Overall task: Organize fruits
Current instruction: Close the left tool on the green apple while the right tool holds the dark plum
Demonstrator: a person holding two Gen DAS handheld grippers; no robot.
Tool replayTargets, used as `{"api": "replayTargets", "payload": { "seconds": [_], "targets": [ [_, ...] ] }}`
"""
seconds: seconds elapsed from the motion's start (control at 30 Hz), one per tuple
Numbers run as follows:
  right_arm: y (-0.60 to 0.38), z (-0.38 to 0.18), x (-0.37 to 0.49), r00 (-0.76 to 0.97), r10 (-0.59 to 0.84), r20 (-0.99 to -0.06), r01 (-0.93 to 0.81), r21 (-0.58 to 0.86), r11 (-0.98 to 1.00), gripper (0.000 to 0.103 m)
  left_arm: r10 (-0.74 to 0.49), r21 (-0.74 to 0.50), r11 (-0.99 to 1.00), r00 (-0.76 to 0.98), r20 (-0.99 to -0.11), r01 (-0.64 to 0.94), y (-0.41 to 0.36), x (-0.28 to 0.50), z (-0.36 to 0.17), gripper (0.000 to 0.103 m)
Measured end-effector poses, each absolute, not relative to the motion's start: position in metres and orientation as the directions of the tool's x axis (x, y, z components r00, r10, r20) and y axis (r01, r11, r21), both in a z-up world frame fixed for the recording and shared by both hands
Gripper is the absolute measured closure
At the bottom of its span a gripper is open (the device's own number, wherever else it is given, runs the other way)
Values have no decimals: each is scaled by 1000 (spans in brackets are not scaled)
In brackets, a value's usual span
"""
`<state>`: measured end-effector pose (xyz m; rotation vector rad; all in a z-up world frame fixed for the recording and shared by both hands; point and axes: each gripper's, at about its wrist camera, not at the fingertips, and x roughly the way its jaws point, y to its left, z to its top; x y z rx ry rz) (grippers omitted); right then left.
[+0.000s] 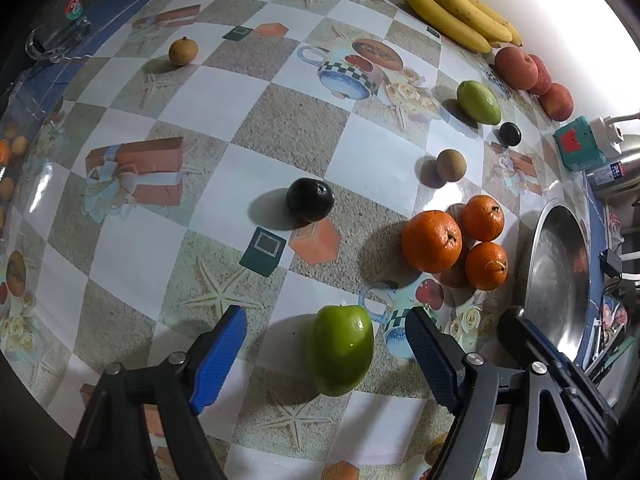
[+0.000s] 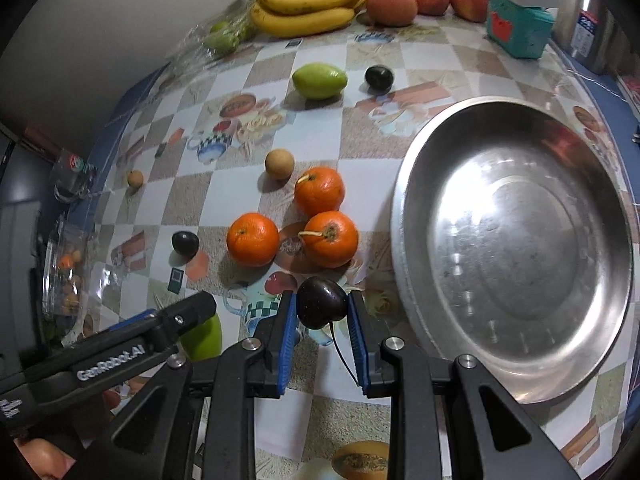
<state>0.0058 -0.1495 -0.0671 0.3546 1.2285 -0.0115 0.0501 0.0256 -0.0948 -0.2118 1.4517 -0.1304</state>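
My left gripper [image 1: 326, 344] is open, its blue pads on either side of a green fruit [image 1: 342, 350] lying on the table. My right gripper [image 2: 322, 312] is shut on a dark cherry [image 2: 321, 302] with a thin stalk, held just left of the steel plate [image 2: 516, 248]. Three oranges [image 2: 296, 224] cluster beside it; they also show in the left wrist view [image 1: 456, 246]. Loose on the cloth are dark plums [image 1: 310, 199] [image 1: 510, 134], a green mango [image 1: 478, 102] and brown longans [image 1: 451, 165] [image 1: 183, 51].
Bananas [image 2: 308, 4] and peaches [image 2: 424, 0] lie along the back wall, next to a teal box [image 2: 516, 28]. A glass mug [image 1: 56, 36] stands at the far left edge. A clear fruit box [image 2: 64, 272] sits at the left. The left gripper's arm [image 2: 120, 356] crosses the lower left.
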Motion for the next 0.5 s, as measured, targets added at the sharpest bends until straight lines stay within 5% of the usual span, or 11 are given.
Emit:
{"api": "replayTargets", "payload": {
  "seconds": [0.23,0.5],
  "targets": [
    [-150,-68,8,340,181,-923,199,258,945,77,-207,-208,978,86,-975,-9,16,48,-99,43],
    [-151,-68,6,343,179,-922,202,258,945,77,-197,-198,980,58,-979,-15,11,45,-104,55]
  ]
}}
